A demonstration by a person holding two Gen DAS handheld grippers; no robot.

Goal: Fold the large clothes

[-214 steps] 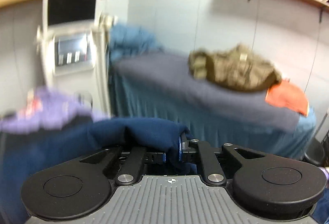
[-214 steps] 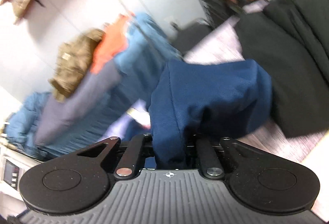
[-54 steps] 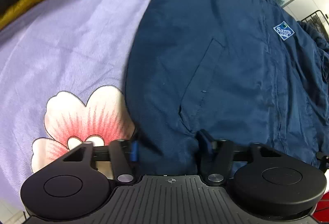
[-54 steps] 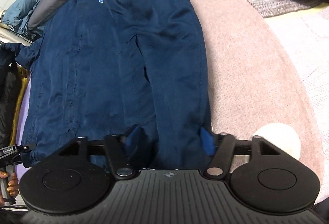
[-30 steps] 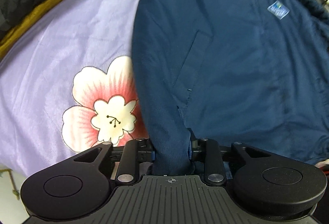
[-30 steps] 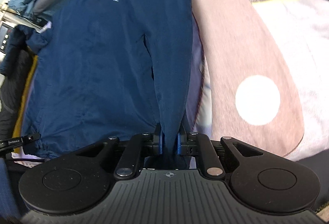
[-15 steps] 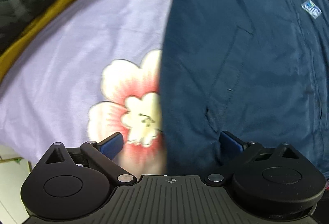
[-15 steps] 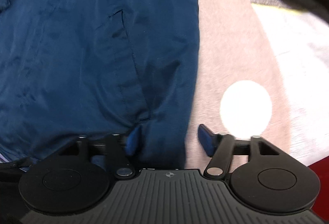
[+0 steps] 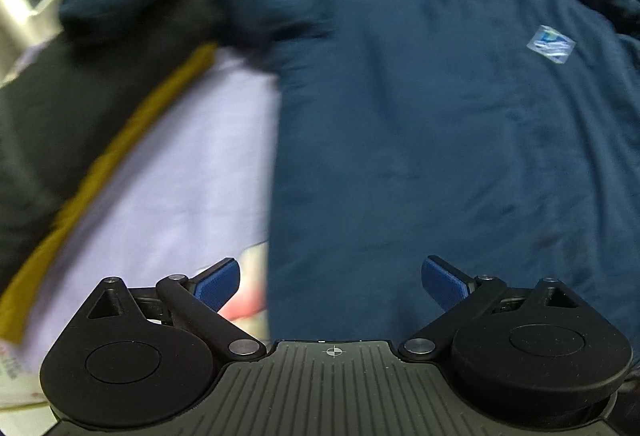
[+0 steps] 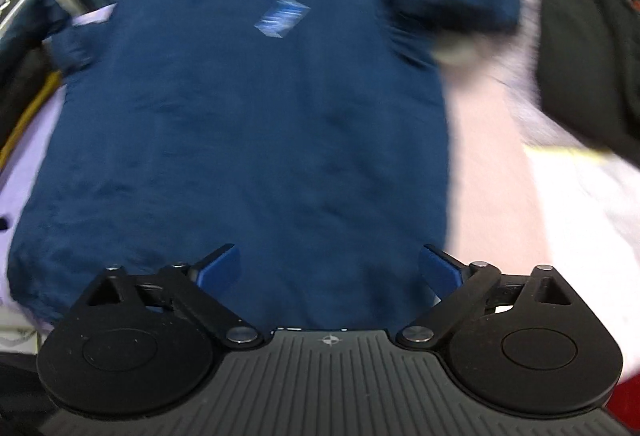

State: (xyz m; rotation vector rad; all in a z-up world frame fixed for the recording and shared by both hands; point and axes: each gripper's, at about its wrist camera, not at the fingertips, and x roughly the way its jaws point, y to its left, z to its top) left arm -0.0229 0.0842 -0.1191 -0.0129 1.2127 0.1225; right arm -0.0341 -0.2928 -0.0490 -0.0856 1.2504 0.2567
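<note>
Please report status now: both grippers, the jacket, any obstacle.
Left gripper open, empty. Right gripper opening, nothing gripped. Navy jacket lying flat, unfolded. Black clothes beside it.

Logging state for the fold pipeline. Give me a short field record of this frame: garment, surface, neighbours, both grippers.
garment: navy jacket, spread flat, logo patch facing up
surface: lilac floral sheet on one side, pink blanket on the other
neighbours: black garment with mustard edge; black clothes
left gripper: open, nothing held
right gripper: opening, fingers clear of the fabric
image: motion blur in both views
</note>
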